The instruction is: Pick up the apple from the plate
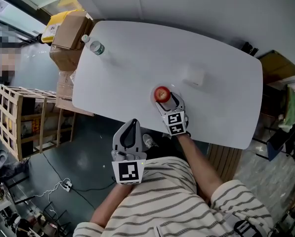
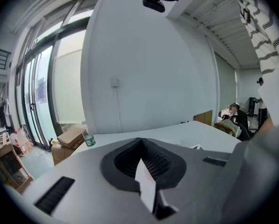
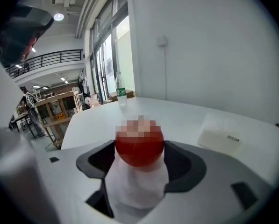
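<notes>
Apple [image 1: 161, 94] is sitting on the white desk [image 1: 137, 58] between your right gripper's [image 1: 163, 98] fingers, which are standing wide apart around it, while your left gripper [image 1: 132, 125] is hovering off the desk's edge, fingers together.

In the right gripper view a mosaic patch hides the top of the apple [image 3: 139, 153]. From your head view the plate can't be told from the white surface [image 1: 221, 48], and your right tool [image 1: 167, 102] covers the spot just nearer you. Print on the white box [image 3: 222, 133] and the bottle [image 1: 94, 46] label at the far left corner are too small to read.
</notes>
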The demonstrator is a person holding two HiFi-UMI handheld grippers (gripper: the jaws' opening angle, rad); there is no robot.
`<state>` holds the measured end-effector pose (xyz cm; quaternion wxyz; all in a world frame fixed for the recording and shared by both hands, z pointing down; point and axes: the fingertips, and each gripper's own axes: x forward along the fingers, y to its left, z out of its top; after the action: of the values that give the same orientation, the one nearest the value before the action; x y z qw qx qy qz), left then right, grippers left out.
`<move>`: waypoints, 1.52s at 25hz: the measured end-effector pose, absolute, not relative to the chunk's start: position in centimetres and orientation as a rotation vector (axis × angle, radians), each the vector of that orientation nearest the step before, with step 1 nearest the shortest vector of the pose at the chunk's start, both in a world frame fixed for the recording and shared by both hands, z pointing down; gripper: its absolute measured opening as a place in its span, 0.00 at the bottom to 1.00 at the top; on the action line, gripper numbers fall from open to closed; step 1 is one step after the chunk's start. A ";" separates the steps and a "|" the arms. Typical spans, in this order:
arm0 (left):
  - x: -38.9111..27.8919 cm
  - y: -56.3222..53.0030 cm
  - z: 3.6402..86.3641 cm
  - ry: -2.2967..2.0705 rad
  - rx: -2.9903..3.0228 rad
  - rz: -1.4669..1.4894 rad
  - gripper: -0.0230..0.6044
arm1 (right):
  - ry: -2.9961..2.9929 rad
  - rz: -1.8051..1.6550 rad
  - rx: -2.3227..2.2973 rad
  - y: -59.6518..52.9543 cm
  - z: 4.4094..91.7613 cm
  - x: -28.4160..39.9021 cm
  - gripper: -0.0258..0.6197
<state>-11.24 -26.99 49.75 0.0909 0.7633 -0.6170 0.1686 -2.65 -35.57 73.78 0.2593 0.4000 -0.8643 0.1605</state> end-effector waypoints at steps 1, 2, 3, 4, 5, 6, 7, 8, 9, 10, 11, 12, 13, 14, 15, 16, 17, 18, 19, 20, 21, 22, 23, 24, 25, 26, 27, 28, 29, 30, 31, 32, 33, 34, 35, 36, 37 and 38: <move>-11.3 -26.9 49.8 -1.838 2.262 0.501 0.04 | -2.343 0.429 1.086 -35.6 73.7 -2.6 0.57; -11.3 -26.8 49.8 -1.842 2.258 0.501 0.04 | -2.346 0.428 1.088 -35.6 73.6 -2.4 0.57; -11.4 -26.7 49.8 -1.846 2.254 0.500 0.04 | -2.349 0.431 1.092 -35.6 73.5 -2.3 0.57; -11.4 -26.7 49.8 -1.848 2.252 0.500 0.04 | -2.353 0.435 1.095 -35.6 73.3 -2.1 0.57; -11.5 -26.6 49.9 -1.850 2.250 0.499 0.04 | -2.357 0.439 1.098 -35.6 73.1 -1.9 0.57; -11.5 -26.6 49.9 -1.852 2.249 0.497 0.04 | -2.362 0.440 1.101 -35.5 72.8 -1.8 0.57; -11.5 -26.5 49.9 -1.854 2.248 0.494 0.04 | -2.367 0.436 1.102 -35.4 72.4 -1.6 0.57; -11.4 -26.5 49.9 -1.855 2.248 0.492 0.04 | -2.371 0.428 1.101 -35.3 72.0 -1.6 0.57; -11.4 -26.4 49.8 -1.855 2.251 0.489 0.04 | -2.373 0.422 1.098 -35.2 71.7 -1.5 0.57; -11.3 -26.4 49.8 -1.854 2.256 0.487 0.04 | -2.373 0.419 1.096 -35.1 71.4 -1.5 0.57; -11.2 -26.5 49.7 -1.852 2.263 0.484 0.04 | -2.371 0.422 1.095 -35.1 71.2 -1.4 0.57; -11.1 -26.5 49.7 -1.849 2.269 0.483 0.04 | -2.370 0.432 1.098 -35.0 71.0 -1.4 0.57; -11.0 -26.5 49.7 -1.847 2.274 0.481 0.04 | -2.372 0.446 1.103 -34.9 70.9 -1.3 0.57; -11.0 -26.5 49.6 -1.846 2.275 0.477 0.04 | -2.374 0.458 1.108 -34.8 70.7 -1.2 0.57; -11.0 -26.5 49.6 -1.846 2.275 0.471 0.04 | -2.376 0.464 1.110 -34.7 70.5 -1.1 0.57; -10.9 -26.5 49.6 -1.848 2.275 0.465 0.04 | -2.378 0.465 1.113 -34.5 70.2 -1.0 0.57; -10.9 -26.4 49.5 -1.849 2.276 0.460 0.04 | -2.381 0.467 1.115 -34.3 70.0 -0.9 0.57; -10.9 -26.4 49.4 -1.850 2.280 0.459 0.04 | -2.385 0.470 1.117 -34.1 69.6 -0.9 0.57; -10.9 -26.3 49.4 -1.851 2.285 0.459 0.04 | -2.389 0.474 1.119 -33.9 69.1 -1.0 0.57; -11.0 -26.3 49.4 -1.852 2.289 0.459 0.04 | -2.392 0.477 1.120 -33.7 68.7 -1.0 0.57; -11.0 -26.2 49.4 -1.853 2.292 0.458 0.04 | -2.396 0.481 1.119 -33.4 68.2 -1.0 0.57; -11.0 -26.1 49.3 -1.853 2.295 0.453 0.04 | -2.401 0.484 1.118 -33.1 67.7 -1.0 0.57; -11.0 -26.2 49.1 -1.851 2.297 0.444 0.04 | -2.408 0.484 1.118 -32.8 67.1 -0.9 0.57; -10.9 -26.2 49.0 -1.849 2.299 0.435 0.04 | -2.414 0.480 1.120 -32.6 66.6 -0.9 0.57; -10.9 -26.2 48.8 -1.849 2.301 0.428 0.04 | -2.421 0.478 1.125 -32.4 66.0 -0.8 0.57; -10.8 -26.2 48.7 -1.849 2.305 0.423 0.04 | -2.429 0.479 1.132 -32.2 65.3 -0.7 0.57; -10.8 -26.2 48.6 -1.848 2.309 0.417 0.04 | -2.438 0.483 1.140 -32.0 64.6 -0.7 0.57; -10.7 -26.2 48.4 -1.845 2.311 0.409 0.04 | -2.446 0.483 1.144 -31.8 64.0 -0.6 0.57; -10.6 -26.2 48.3 -1.841 2.314 0.401 0.04 | -2.456 0.479 1.145 -31.6 63.3 -0.5 0.57; -10.5 -26.2 48.2 -1.837 2.318 0.392 0.04 | -2.468 0.477 1.145 -31.4 62.5 -0.5 0.57; -10.3 -26.2 48.1 -1.833 2.321 0.383 0.04 | -2.486 0.484 1.145 -31.2 61.7 -0.5 0.57; -10.2 -26.1 48.1 -1.829 2.325 0.376 0.04 | -2.507 0.498 1.147 -31.0 60.9 -0.5 0.57; -10.1 -26.1 48.2 -1.824 2.331 0.372 0.04 | -2.526 0.506 1.151 -30.7 59.9 -0.5 0.57; -9.9 -26.1 48.2 -1.818 2.338 0.368 0.04 | -2.539 0.502 1.157 -30.5 59.0 -0.5 0.57; -9.8 -26.0 48.1 -1.811 2.345 0.362 0.04 | -2.549 0.491 1.166 -30.4 58.0 -0.5 0.57; -9.7 -26.0 47.9 -1.806 2.352 0.355 0.04 | -2.557 0.478 1.179 -30.2 57.1 -0.5 0.57; -9.7 -26.0 47.7 -1.803 2.359 0.347 0.04 | -2.563 0.465 1.193 -30.1 56.2 -0.5 0.57; -9.7 -26.0 47.5 -1.801 2.365 0.339 0.04 | -2.565 0.450 1.206 -29.9 55.3 -0.5 0.57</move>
<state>-9.69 -25.96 47.53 0.0749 0.7882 -0.6003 0.1130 -0.46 -29.94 55.31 0.1352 0.4164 -0.8855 0.1554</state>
